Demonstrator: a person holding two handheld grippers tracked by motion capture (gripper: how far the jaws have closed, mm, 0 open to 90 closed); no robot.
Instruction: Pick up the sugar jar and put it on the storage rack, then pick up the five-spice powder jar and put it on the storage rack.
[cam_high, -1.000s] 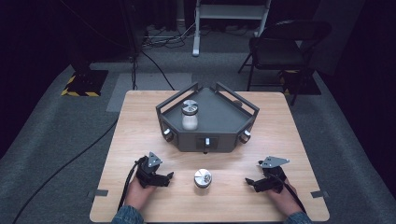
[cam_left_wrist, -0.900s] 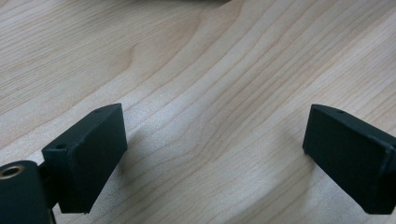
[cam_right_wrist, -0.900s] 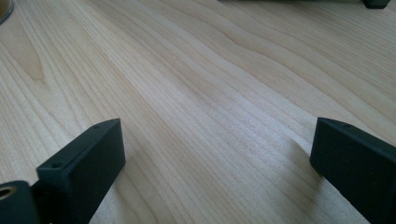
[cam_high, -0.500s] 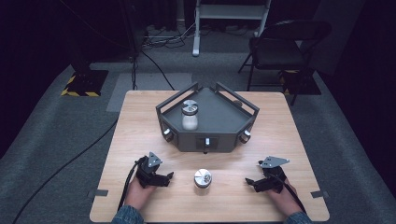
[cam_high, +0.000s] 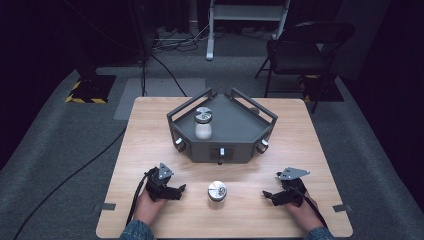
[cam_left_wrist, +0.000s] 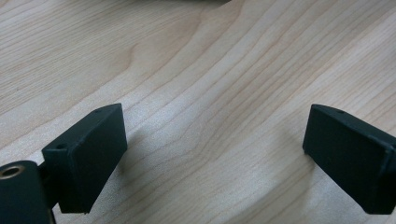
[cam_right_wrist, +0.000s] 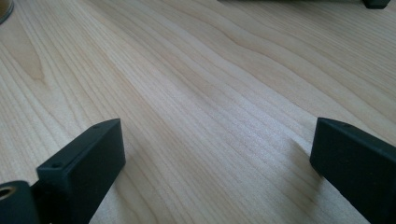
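Both grippers rest released on the table (cam_high: 150, 150): left gripper (cam_high: 176, 190) at 9 o'clock, right gripper (cam_high: 269, 196) at 3 o'clock of the jar (cam_high: 217, 190), flanking it for pickup.

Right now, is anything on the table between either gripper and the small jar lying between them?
Nothing visible. The left gripper and right gripper rest open on either side of the small jar, with bare table between. The dark tray sits farther back.

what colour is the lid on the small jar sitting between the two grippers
Silver, shiny metal; the jar shows best in the high view.
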